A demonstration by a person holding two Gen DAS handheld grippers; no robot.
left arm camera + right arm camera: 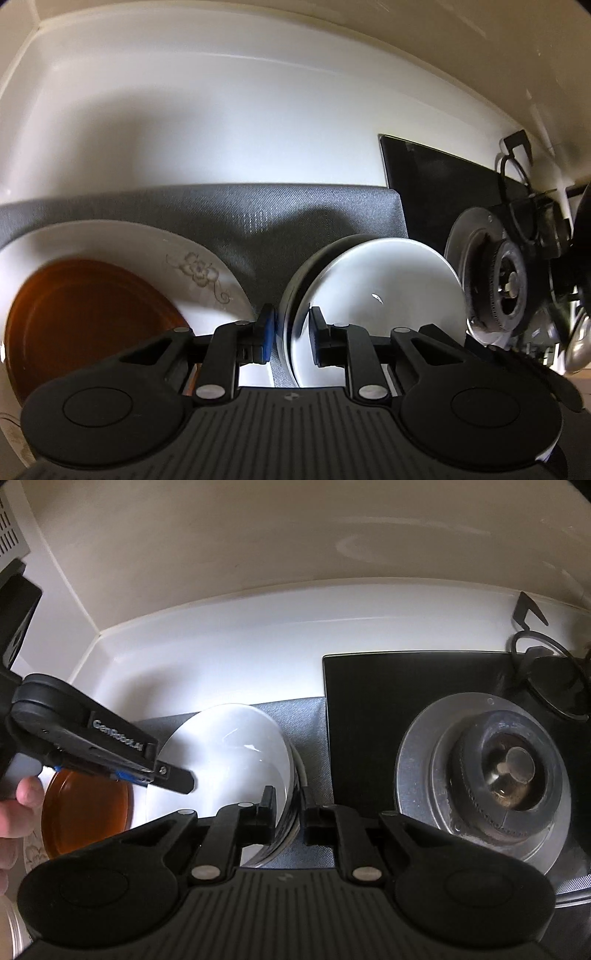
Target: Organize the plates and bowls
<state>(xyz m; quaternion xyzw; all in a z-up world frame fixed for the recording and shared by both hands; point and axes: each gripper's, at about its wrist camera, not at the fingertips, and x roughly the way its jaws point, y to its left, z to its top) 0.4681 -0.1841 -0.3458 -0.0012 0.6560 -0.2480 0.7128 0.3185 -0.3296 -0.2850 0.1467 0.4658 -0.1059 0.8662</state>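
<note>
A white bowl (376, 295) with a dark outer wall is held tilted above a grey mat (258, 221). My left gripper (291, 334) is shut on the bowl's left rim, one finger inside and one outside. My right gripper (288, 814) is shut on the bowl's (225, 753) right rim in the same way. The left gripper (177, 777) shows in the right wrist view, reaching in from the left. An amber glass plate (88, 314) lies on a white floral plate (199, 273) to the left of the bowl. It also shows in the right wrist view (85, 812).
A black gas hob (369, 709) with a steel burner (509, 775) lies right of the mat. White counter (184, 140) and beige wall lie behind. A person's fingers (22, 801) show at the left edge. A black hook (528, 613) and wire ring stand at the far right.
</note>
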